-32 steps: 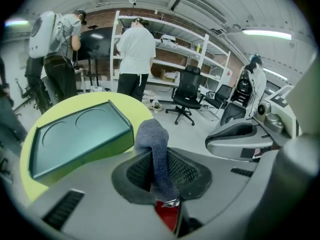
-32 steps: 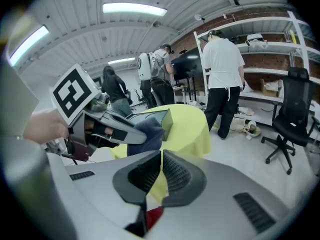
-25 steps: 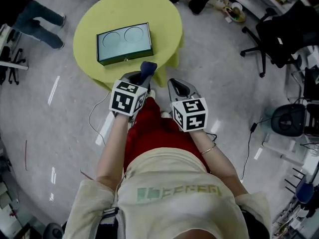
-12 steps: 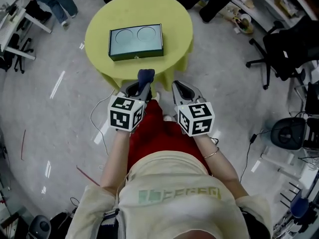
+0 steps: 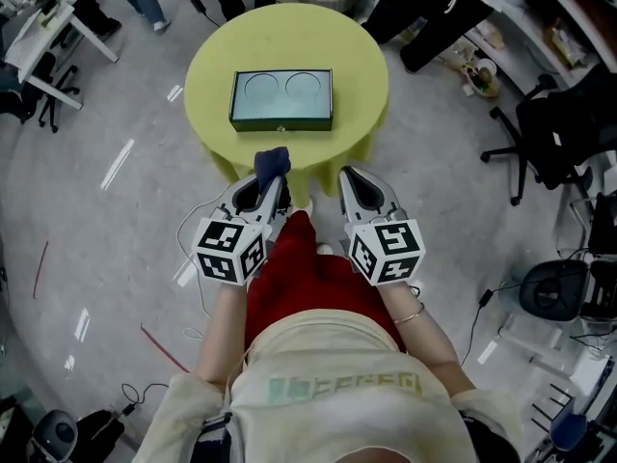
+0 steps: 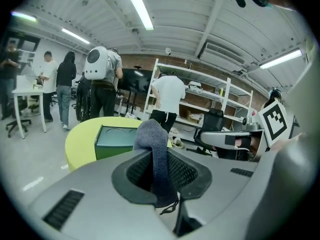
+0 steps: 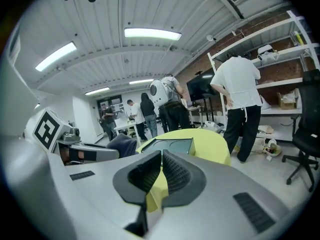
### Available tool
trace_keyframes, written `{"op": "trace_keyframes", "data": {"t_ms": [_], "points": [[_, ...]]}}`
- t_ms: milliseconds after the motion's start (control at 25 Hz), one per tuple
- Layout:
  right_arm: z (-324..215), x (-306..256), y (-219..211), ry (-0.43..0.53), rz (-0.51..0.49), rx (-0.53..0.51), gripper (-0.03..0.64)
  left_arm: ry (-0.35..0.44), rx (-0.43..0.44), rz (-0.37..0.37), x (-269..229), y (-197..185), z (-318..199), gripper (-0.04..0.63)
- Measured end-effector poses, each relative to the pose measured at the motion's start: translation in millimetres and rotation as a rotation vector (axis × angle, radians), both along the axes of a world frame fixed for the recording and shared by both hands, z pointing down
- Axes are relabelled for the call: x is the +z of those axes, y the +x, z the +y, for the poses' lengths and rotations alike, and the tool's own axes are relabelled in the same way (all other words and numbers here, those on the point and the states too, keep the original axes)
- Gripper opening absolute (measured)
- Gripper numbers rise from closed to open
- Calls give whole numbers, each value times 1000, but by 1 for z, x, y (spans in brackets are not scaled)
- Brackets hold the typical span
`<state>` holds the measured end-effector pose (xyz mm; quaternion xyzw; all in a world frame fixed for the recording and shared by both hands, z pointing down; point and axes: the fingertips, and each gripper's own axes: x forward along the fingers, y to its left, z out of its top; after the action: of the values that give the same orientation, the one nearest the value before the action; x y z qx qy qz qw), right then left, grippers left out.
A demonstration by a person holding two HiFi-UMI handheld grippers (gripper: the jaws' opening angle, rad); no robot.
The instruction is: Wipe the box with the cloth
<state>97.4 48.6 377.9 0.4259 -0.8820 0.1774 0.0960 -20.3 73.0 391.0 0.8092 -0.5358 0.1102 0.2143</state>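
The box [image 5: 281,99], dark green with two round recesses in its top, lies flat near the middle of the round yellow surface [image 5: 212,75]. At its 6 o'clock, apart from it, the dark blue-grey cloth [image 5: 272,161] stands bunched, pinched between the left gripper's [image 5: 267,185] jaws.

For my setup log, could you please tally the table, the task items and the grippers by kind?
Round yellow table: 1
Dark green rectangular box: 1
Dark blue cloth: 1
Handheld two-jaw grippers: 2, left gripper and right gripper
Total: 5
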Motion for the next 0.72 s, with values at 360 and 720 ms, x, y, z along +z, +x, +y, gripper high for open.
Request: {"op": "trace_keyframes", "data": {"t_ms": [360,720], "points": [[4,-32,-10,84,-49,-15,37,136,-75,0,-32,-17,3,66],[17,-55,-6,148,-80,-5,37,232,-131,-11,-60,-26,17,66]]}}
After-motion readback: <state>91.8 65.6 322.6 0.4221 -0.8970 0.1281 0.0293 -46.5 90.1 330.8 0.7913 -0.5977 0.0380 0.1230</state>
